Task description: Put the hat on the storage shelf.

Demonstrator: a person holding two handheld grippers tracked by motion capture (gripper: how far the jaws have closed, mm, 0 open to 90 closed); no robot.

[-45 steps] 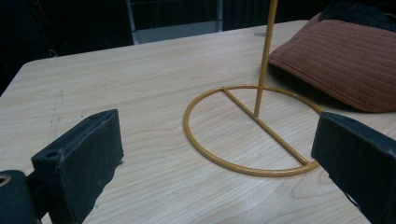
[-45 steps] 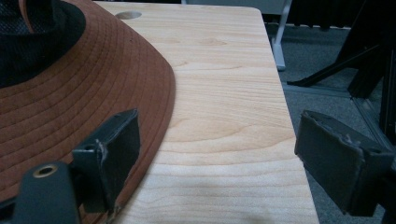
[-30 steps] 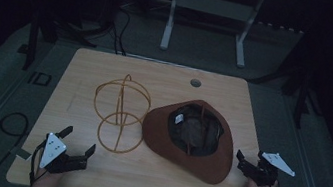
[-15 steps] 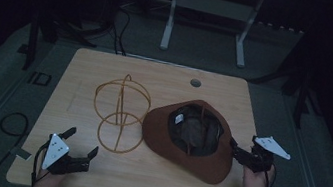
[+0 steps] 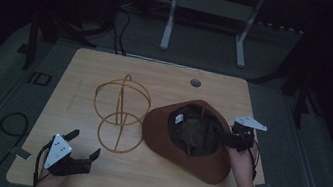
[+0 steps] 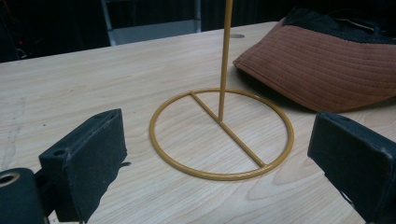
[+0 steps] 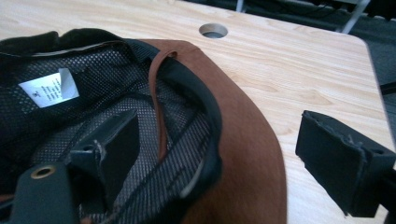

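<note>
Both tongs spread: my right tongs [image 5: 224,135] straddle the brown hat [image 5: 166,144] brim, so I bite deep before lifting toward the wire stand [image 5: 119,111]; left tongs [image 5: 79,145] idle.

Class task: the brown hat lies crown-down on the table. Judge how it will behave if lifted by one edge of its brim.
The brown hat is stitched fabric with a mesh lining, so the brim will probably sag rather than stay flat. It looks light for its size. The right tool has one jaw inside the crown and one outside; the loose chin strap may dangle.
</note>
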